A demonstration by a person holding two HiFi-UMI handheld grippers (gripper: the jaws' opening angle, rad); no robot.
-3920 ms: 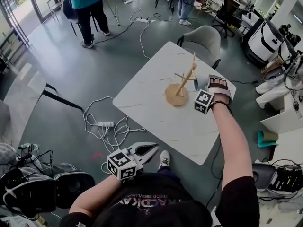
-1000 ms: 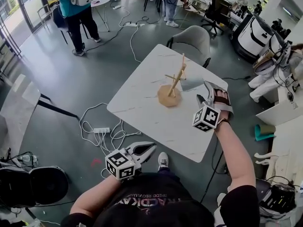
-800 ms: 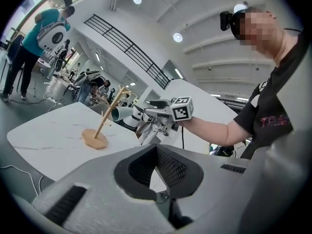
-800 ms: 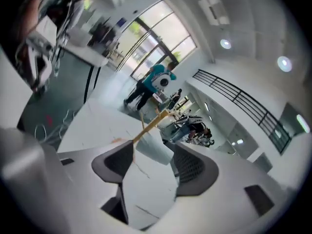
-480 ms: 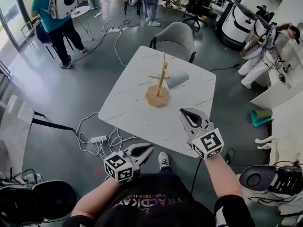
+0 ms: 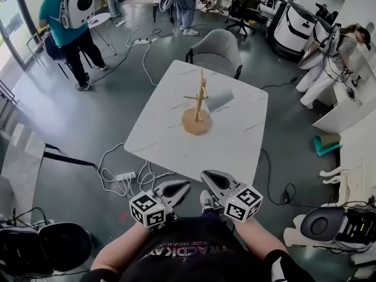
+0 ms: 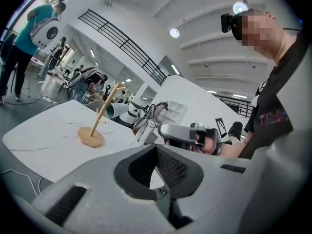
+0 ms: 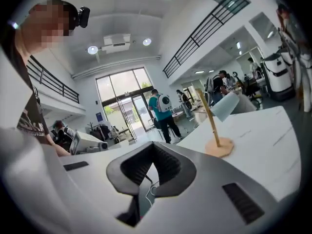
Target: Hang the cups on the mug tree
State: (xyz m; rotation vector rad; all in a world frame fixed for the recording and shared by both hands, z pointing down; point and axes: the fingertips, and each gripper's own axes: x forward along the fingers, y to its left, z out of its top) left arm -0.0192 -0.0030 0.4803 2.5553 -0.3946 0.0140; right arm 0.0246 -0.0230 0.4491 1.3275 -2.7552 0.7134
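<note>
1. Head view: L gripper [image 6: 185, 185] & R gripper [image 6: 207, 174] sit side by side close to the person's body, just off the near edge of the white table [image 6: 229, 140].
2. Both clenched, jaws together, nothing btwn them; each gripper's own view shows the same.
3. Cup [image 6: 218, 100] hangs on the mug tree [image 6: 198, 101], ahead of both grippers and well apart from them, past mid-table.
4. Cup contents: can't tell. Left gripper view shows only a dark mouth.
5. Cup's long axis runs sideways out from the stem, nearer level than upright. Mouth looks to face the stem, base end pointing away. Cup is R of the stem from either gripper.
6. Tree stem stands near upright w/ a slight lean on a round wooden base, ahead-left of L gripper, ahead-right of R gripper.
</note>
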